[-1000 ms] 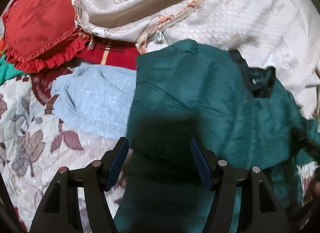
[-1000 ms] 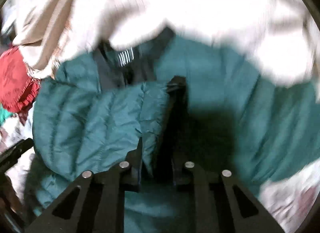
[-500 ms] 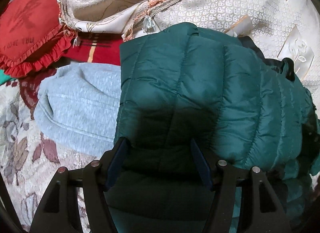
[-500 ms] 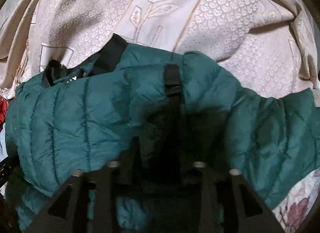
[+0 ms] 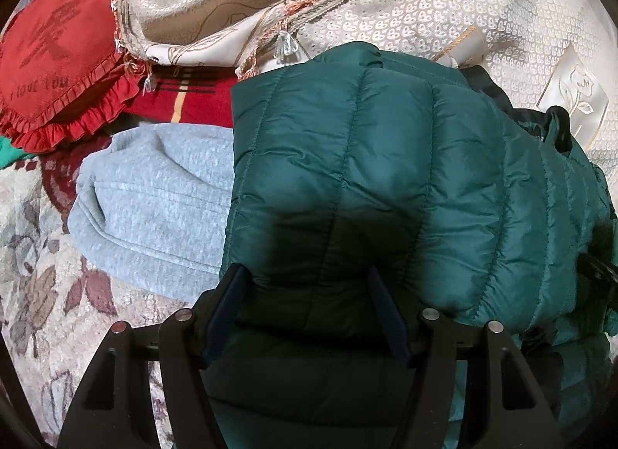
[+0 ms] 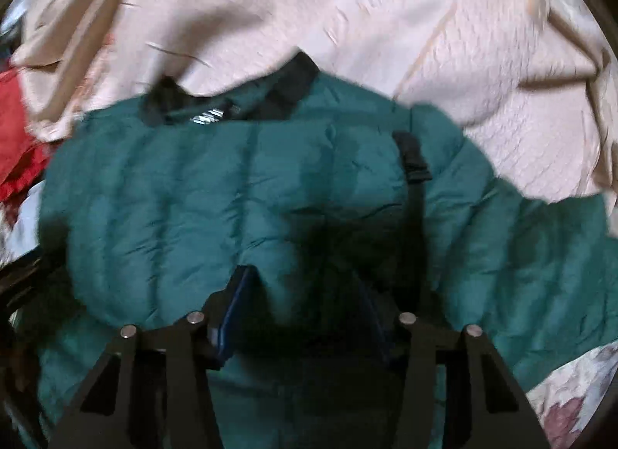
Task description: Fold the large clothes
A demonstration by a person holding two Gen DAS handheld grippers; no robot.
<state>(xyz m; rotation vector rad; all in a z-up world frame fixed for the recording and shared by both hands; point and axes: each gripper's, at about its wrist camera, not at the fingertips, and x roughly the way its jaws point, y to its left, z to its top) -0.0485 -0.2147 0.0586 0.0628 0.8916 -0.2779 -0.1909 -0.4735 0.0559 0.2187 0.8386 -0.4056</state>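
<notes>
A dark green quilted puffer jacket (image 5: 386,178) with a black collar (image 5: 540,121) lies on the bed, one side panel folded over its front. My left gripper (image 5: 305,287) is open, its blue-padded fingers (image 5: 228,302) just above the jacket's lower part. In the blurred right wrist view the jacket (image 6: 231,198) fills the middle, collar (image 6: 231,97) at the far end and a black strap (image 6: 415,163) on its right. My right gripper (image 6: 305,294) is open over the jacket and holds nothing.
A folded light grey sweater (image 5: 154,209) lies left of the jacket. A red frilled heart cushion (image 5: 54,59) and a red cloth (image 5: 193,101) lie beyond it. A cream embroidered cover (image 5: 425,12) is bunched at the back. The floral bedspread (image 5: 38,294) lies underneath.
The right gripper was shut on the jacket's front panel and carried it leftward over the jacket, then opened and let it go. The left gripper stayed open, nearly still.
</notes>
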